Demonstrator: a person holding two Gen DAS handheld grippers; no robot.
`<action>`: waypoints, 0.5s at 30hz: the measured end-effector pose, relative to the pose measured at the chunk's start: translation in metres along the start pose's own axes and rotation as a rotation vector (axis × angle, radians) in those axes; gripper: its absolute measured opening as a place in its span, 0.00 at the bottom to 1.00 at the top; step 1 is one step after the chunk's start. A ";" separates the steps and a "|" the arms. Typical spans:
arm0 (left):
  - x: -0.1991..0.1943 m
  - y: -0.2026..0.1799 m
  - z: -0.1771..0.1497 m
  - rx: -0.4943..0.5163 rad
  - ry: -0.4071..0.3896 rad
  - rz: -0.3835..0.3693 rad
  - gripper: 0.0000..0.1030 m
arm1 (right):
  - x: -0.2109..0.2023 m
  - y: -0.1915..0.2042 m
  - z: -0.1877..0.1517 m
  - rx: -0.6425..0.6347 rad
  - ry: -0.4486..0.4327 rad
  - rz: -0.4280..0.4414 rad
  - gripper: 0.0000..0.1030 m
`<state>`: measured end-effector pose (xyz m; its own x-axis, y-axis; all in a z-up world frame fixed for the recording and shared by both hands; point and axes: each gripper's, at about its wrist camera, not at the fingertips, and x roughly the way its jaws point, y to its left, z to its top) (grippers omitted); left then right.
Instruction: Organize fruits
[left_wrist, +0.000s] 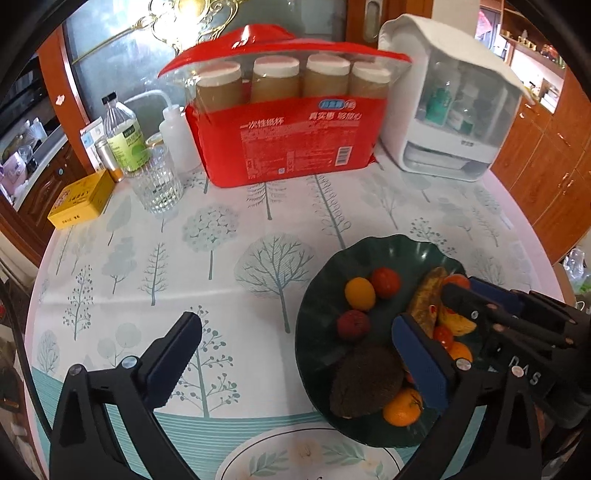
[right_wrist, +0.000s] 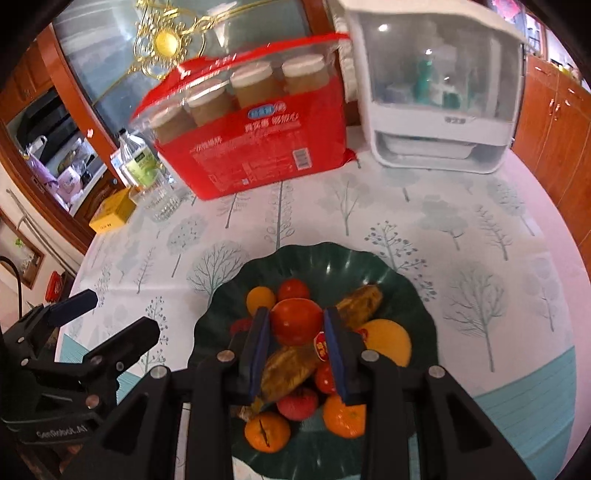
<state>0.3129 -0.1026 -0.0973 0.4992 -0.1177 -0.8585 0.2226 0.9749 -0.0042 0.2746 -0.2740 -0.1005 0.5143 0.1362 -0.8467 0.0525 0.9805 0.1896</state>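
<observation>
A dark green scalloped plate (right_wrist: 332, 254) holds several fruits: a yellow round fruit (right_wrist: 260, 299), a small red one (right_wrist: 293, 290), browned bananas (right_wrist: 360, 301), a yellow mango (right_wrist: 388, 341), mandarins (right_wrist: 267, 432) and a lychee (right_wrist: 297, 404). My right gripper (right_wrist: 296, 328) hangs over the plate, shut on a larger red round fruit (right_wrist: 295, 319), with a pad against each side. In the left wrist view my left gripper (left_wrist: 295, 339) stands wide open with nothing gripped. Its left finger is over the tablecloth and its right finger over the plate (left_wrist: 317, 280), near a big brown fruit (left_wrist: 365, 380). The right gripper (left_wrist: 465, 286) shows at the plate's right side.
A red bag of paper cups (left_wrist: 288, 147) and a white lidded appliance (left_wrist: 454, 110) stand at the back. At the back left are a ribbed glass (left_wrist: 157, 184), a green-label bottle (left_wrist: 123, 136), a squeeze bottle (left_wrist: 175, 136) and a yellow box (left_wrist: 81, 199). The tree-print tablecloth (left_wrist: 184, 258) lies left of the plate.
</observation>
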 end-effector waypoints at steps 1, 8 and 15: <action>0.003 0.001 0.000 -0.004 0.006 0.004 0.99 | 0.004 0.001 0.000 -0.006 0.009 0.005 0.29; 0.014 0.007 -0.007 -0.020 0.032 0.028 0.99 | 0.012 0.005 -0.001 -0.028 0.022 0.009 0.36; 0.008 0.009 -0.012 -0.024 0.034 0.031 0.99 | 0.001 0.003 -0.004 -0.023 0.004 -0.012 0.36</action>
<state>0.3088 -0.0922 -0.1106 0.4767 -0.0814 -0.8753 0.1869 0.9823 0.0105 0.2715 -0.2701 -0.1027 0.5107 0.1244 -0.8507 0.0388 0.9851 0.1673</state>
